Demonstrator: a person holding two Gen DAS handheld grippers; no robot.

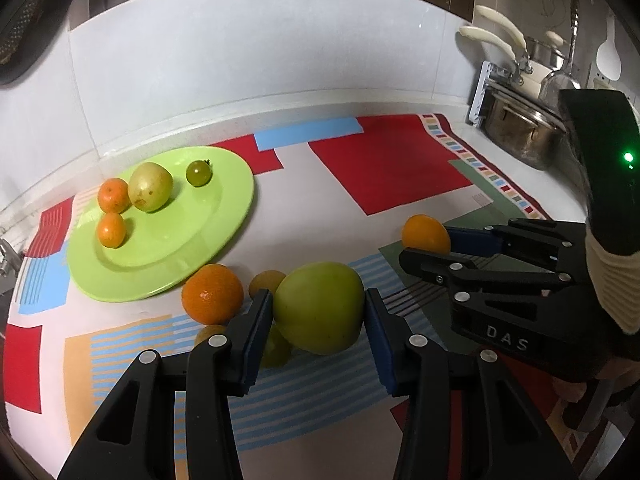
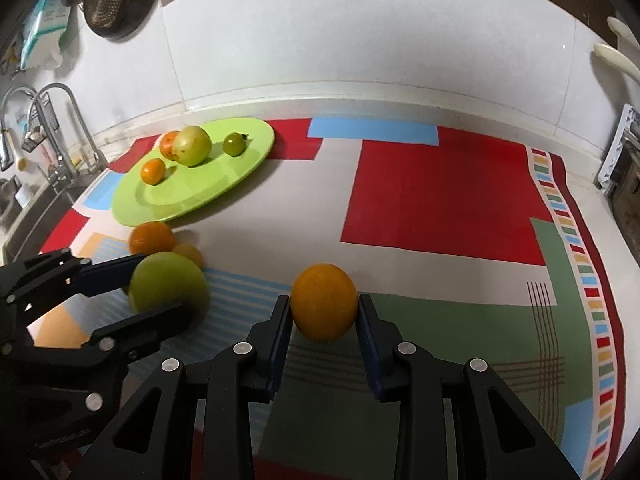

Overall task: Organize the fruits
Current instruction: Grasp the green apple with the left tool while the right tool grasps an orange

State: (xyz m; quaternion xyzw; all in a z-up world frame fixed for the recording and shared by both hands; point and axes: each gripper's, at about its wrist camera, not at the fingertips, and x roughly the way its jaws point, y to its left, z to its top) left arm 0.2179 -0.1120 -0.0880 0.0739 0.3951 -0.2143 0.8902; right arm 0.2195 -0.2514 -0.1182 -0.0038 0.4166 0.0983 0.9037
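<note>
A large green apple (image 1: 318, 307) is clamped between the blue pads of the left gripper (image 1: 319, 316), low over the patterned cloth (image 1: 384, 172) that covers the counter. An orange (image 2: 324, 301) is gripped between the pads of the right gripper (image 2: 324, 322), just to the right of the apple, over the green patch of the cloth. A second orange (image 1: 212, 294) and a few small yellowish fruits (image 1: 266, 283) are seen beside the apple, close to the near rim of the green plate (image 1: 228, 216). On the plate two small tangerines (image 1: 112, 195), a pale pear-like fruit (image 1: 150, 186) and a small green fruit (image 1: 199, 173) are laid. A metal pot (image 1: 524, 132) is seen at the far right, a sink tap (image 2: 60, 128) at the far left
</note>
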